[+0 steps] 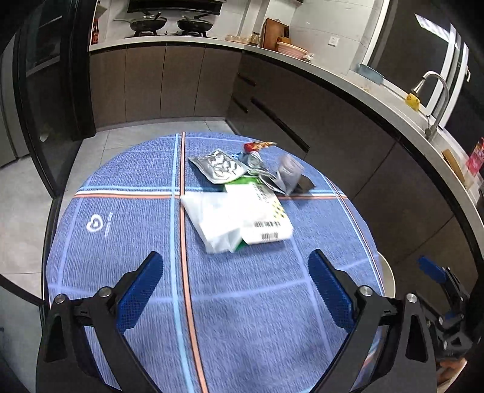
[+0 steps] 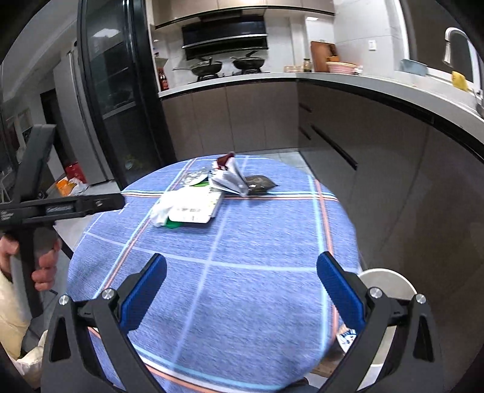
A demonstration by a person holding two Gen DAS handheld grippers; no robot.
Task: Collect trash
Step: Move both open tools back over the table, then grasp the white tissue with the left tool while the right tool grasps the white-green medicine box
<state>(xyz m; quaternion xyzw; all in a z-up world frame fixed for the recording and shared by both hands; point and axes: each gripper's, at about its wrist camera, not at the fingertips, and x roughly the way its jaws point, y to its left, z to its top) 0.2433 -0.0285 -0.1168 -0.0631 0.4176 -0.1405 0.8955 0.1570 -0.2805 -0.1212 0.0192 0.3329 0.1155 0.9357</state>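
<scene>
A pile of trash lies on the far half of a round table with a blue checked cloth [image 1: 127,187]: a white plastic bag [image 1: 211,220], a white and green package [image 1: 263,217], a silver foil pouch [image 1: 220,166], a red snack wrapper [image 1: 258,146] and a grey wrapper [image 1: 289,173]. My left gripper [image 1: 236,272] is open and empty above the cloth, short of the pile. My right gripper [image 2: 242,275] is open and empty, further back from the package [image 2: 193,208], wrappers [image 2: 230,178] and cloth [image 2: 272,241]. The left tool [image 2: 60,207] shows at the left of the right wrist view.
A white round bin lid [image 2: 390,284] sits below the table's right edge. Kitchen cabinets [image 1: 348,145] and a counter with a sink tap [image 1: 435,99] curve along the right. A stove with pans [image 1: 169,24] is at the back. A dark glass door [image 2: 121,90] stands on the left.
</scene>
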